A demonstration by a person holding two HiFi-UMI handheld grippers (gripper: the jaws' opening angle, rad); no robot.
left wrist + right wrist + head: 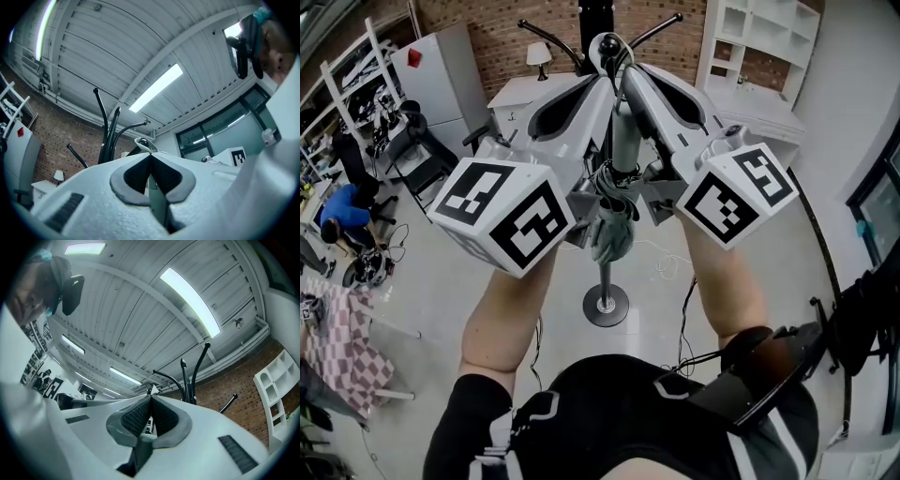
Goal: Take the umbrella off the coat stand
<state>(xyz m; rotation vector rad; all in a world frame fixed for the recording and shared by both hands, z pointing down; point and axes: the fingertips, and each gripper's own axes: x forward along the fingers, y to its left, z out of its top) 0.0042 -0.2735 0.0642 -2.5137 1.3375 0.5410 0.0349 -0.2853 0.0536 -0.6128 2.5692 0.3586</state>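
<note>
A folded grey-green umbrella hangs against the pole of the coat stand, its grey cylinder end pointing up. Black hooks spread from the stand's top. In the head view both grippers are raised on either side of the umbrella, and their tips meet near the stand's top. My left gripper is shut, pads pressed together. My right gripper is shut too. I see nothing held at either tip. The black hooks rise just beyond the jaws.
The stand's round base rests on the pale floor among cables. A white table with a lamp stands behind, a white cabinet at the left, white shelving at the right. A person in blue crouches far left.
</note>
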